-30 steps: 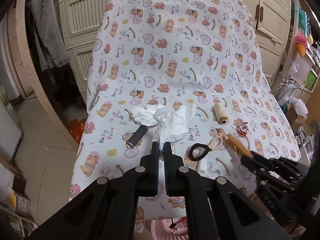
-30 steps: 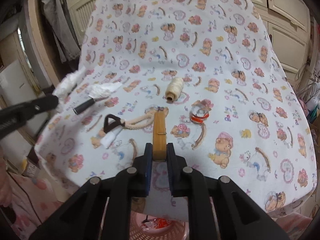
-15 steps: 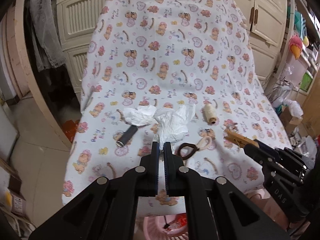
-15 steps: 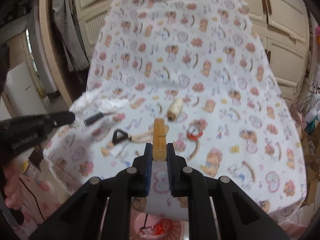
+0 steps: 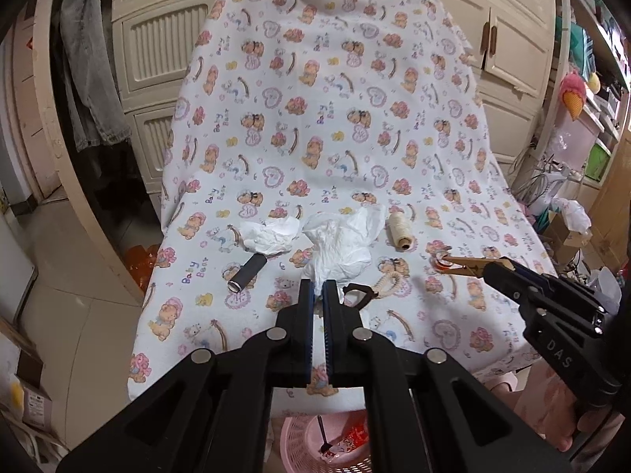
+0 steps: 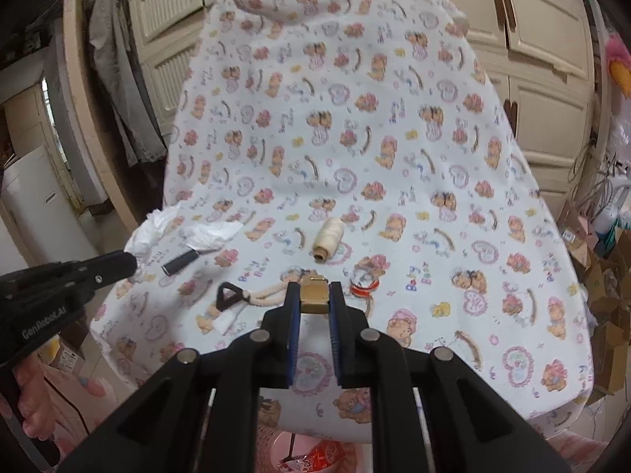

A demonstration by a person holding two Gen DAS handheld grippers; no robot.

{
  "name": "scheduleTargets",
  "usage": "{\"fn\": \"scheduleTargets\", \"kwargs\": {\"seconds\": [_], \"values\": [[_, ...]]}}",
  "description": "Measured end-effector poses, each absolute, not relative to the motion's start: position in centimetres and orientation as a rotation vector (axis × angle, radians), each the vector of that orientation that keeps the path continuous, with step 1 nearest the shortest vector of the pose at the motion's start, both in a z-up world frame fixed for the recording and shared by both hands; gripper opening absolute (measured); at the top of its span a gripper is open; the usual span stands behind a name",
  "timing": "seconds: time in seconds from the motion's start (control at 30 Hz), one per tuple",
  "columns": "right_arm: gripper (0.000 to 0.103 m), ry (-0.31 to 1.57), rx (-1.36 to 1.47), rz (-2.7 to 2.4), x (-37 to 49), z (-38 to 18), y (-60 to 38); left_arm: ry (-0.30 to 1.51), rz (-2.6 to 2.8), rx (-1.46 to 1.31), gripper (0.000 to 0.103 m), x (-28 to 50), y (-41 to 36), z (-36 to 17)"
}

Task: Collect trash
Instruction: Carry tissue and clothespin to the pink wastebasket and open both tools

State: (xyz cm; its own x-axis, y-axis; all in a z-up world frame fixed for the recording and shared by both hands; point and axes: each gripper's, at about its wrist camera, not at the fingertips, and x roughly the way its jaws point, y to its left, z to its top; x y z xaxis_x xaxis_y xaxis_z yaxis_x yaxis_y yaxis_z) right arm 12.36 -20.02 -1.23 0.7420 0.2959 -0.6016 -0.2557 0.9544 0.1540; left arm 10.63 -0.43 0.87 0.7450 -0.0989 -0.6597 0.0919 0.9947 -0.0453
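Both grippers lifted off the table, left gripper (image 5: pixel 318 288) clenched on crumpled tissue (image 5: pixel 339 244), right gripper (image 6: pixel 314 295) gripping wooden clothespin (image 6: pixel 314 295), so basket (image 5: pixel 315 445) drop's probably next.

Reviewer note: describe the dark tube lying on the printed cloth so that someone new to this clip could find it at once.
Start at the bear-print cloth over the table and go to its near left part. Beside the flat crumpled tissue lies a short dark tube, its open pale-rimmed end toward the camera. It is the only dark cylinder; the thread spool farther right is cream.
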Motion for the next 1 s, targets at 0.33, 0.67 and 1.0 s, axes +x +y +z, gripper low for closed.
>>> {"fn": "scheduleTargets", "kwargs": {"seconds": [0.33,0.67,1.0], "values": [[0.012,0.596,0.041,0.31,5.8,3.8,-21.0,0.664,-0.127,0.046,0.004,4.3,-1.0,5.9],[0.012,0.55,0.098,0.358,-0.3,5.6,-20.3,0.633,-0.111,-0.037,0.004,-0.6,-0.5,5.6],[0.012,0.89,0.079,0.469,1.5,-1.4,-18.8,0.838,-0.168,-0.06,0.004,0.6,-0.1,-0.2]]}}
